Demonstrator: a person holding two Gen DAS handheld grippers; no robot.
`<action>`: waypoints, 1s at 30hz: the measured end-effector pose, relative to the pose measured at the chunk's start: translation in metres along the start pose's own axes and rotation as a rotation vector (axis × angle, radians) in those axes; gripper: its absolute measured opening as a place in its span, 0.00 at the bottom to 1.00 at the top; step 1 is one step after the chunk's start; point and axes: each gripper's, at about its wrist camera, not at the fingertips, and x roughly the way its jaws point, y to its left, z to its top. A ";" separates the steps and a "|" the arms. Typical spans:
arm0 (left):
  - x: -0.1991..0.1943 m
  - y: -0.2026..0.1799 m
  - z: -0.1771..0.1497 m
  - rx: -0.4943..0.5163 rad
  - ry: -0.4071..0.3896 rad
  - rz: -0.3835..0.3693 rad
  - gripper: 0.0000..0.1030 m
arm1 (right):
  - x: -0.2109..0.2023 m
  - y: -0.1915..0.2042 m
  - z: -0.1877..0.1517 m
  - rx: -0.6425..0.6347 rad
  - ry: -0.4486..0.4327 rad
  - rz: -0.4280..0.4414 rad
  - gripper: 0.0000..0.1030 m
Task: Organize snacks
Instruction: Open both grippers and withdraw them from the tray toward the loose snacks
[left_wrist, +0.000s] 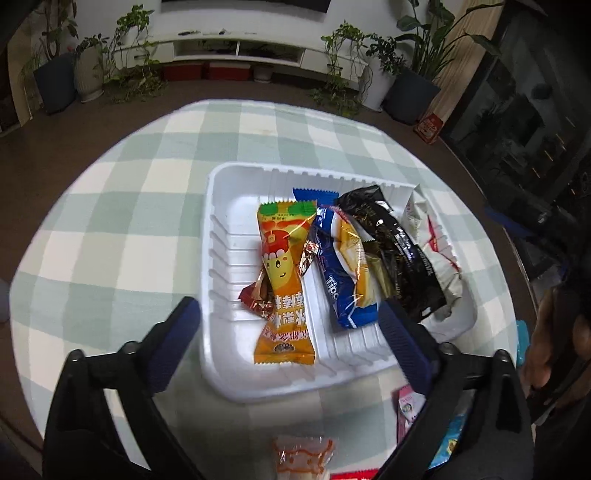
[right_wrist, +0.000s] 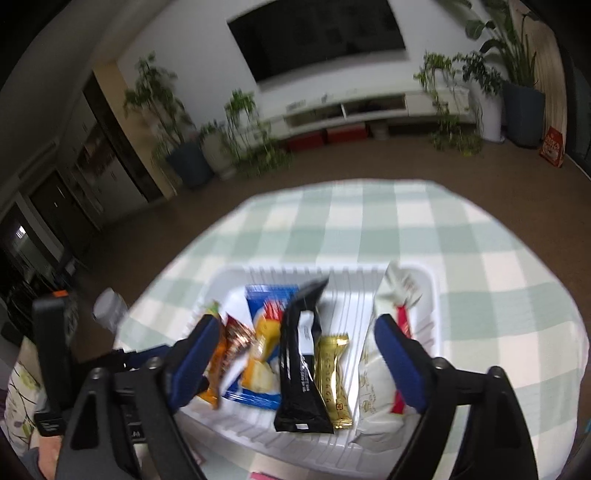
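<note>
A white ribbed tray (left_wrist: 221, 236) on the checked tablecloth holds several snack packs side by side: an orange cartoon pack (left_wrist: 284, 280), a small red foil sweet (left_wrist: 258, 291), a blue Tipo pack (left_wrist: 340, 266), a black pack (left_wrist: 399, 251), a gold bar (right_wrist: 334, 373) and a white pack (left_wrist: 439, 258). My left gripper (left_wrist: 291, 339) is open above the tray's near edge, nothing between its fingers. My right gripper (right_wrist: 299, 365) is open too, hanging over the black pack (right_wrist: 299, 373) and gold bar without touching them. The white pack (right_wrist: 380, 369) lies by its right finger.
More loose snacks lie on the near table: an orange-printed clear pack (left_wrist: 303, 458), a pink pack (left_wrist: 408, 410) and a light blue pack (left_wrist: 448, 443). A hand (left_wrist: 550, 350) shows at the right edge. The tablecloth (left_wrist: 122, 229) spreads left and beyond the tray. Potted plants stand on the floor behind.
</note>
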 end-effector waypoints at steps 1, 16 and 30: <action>-0.008 0.000 -0.002 0.006 -0.013 0.002 0.99 | -0.012 -0.001 0.003 0.004 -0.032 0.005 0.92; -0.095 0.009 -0.146 -0.037 -0.022 0.028 0.99 | -0.152 -0.029 -0.127 0.204 -0.222 0.106 1.00; -0.083 0.003 -0.197 -0.075 0.030 -0.007 0.99 | -0.137 -0.013 -0.211 0.196 0.046 -0.111 0.86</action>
